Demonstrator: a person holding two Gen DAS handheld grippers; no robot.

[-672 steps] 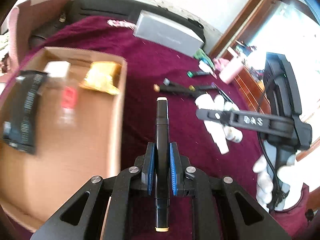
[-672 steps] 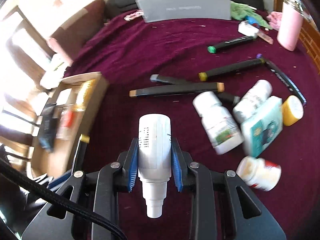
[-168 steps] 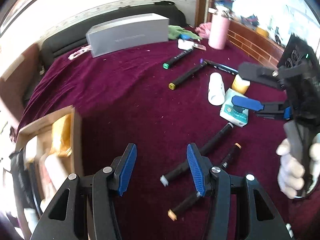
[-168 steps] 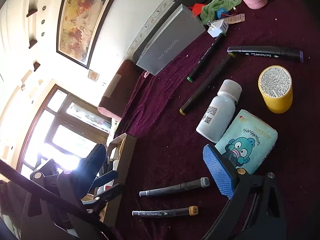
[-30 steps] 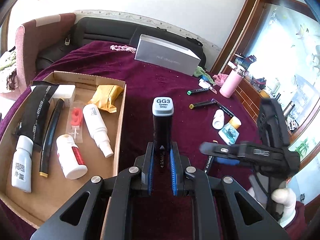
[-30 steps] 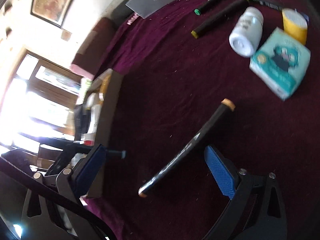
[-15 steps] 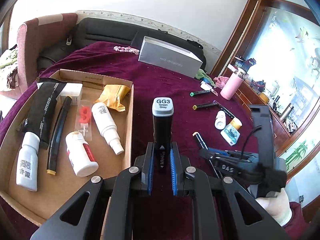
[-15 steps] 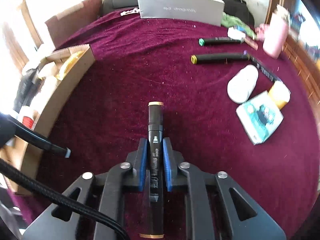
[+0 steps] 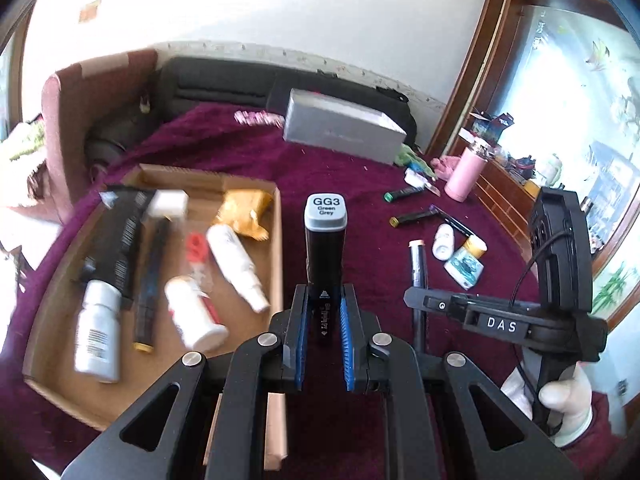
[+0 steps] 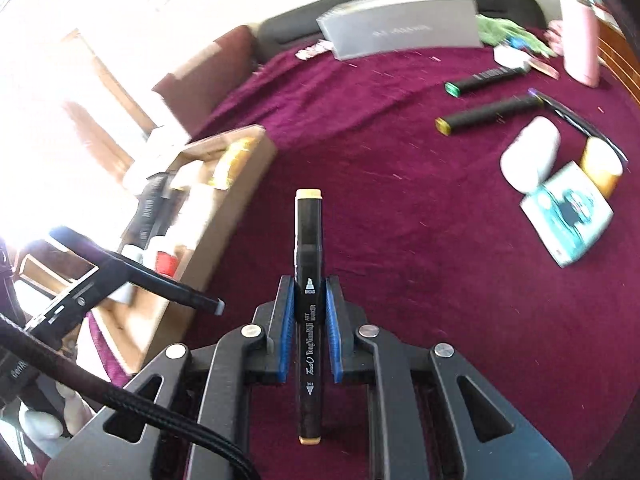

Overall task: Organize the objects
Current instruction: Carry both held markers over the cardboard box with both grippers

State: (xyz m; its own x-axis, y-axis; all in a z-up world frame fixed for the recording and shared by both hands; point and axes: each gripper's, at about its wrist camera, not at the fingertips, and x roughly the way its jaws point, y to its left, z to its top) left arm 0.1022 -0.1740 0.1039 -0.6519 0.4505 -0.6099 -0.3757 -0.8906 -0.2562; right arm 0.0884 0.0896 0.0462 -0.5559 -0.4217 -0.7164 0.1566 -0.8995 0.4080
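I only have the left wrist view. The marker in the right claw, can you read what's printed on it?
Observer: Yes. In the right wrist view, the marker clamped in the right claw reads "Touch" and "art marker" along its barrel.
Operator: I can see one pale cap on it. What about the other end?
Observer: That end has a matching tan cap, which sticks out behind the claw towards the camera.
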